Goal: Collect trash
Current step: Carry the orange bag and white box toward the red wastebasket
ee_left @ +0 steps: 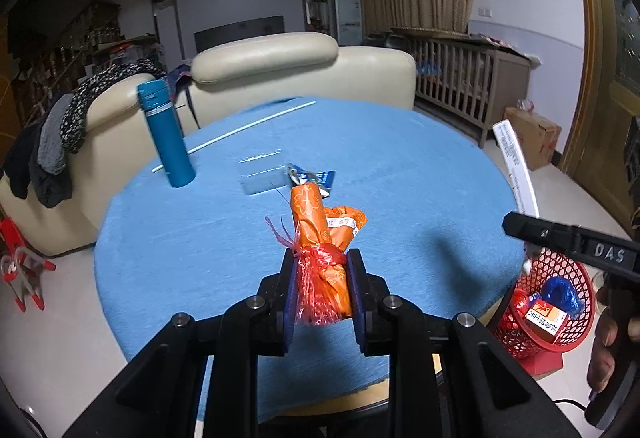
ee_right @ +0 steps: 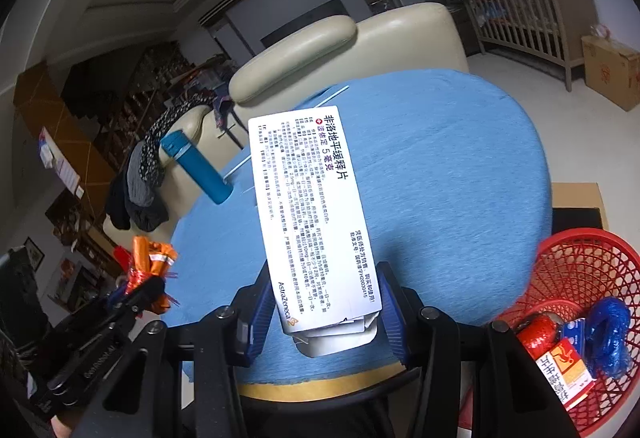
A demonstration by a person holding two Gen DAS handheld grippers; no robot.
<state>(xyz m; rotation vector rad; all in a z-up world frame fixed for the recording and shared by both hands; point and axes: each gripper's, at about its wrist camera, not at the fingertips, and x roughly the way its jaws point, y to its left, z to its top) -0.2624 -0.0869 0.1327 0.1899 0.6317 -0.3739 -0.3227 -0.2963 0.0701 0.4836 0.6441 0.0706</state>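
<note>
Grippers loaded above blue round table (ee_left: 420,174).
Left gripper (ee_left: 322,288) pinches orange wrapper bundle (ee_left: 320,238); right gripper (ee_right: 326,312) clamps white medicine box (ee_right: 312,214) at its lower end. Red basket (ee_right: 576,266) stands beside the table, holding trash.

The near and right parts of the blue table (ee_left: 420,174) lie bare, open for a gripper to cross. On the left stands an upright blue bottle (ee_left: 166,136); behind it runs a thin white stick (ee_left: 240,132). Mid-table lie a clear plastic piece (ee_left: 262,174) and a blue wrapper (ee_left: 316,180). The red basket (ee_right: 580,270) sits off the table's right edge, open-topped, holding trash
</note>
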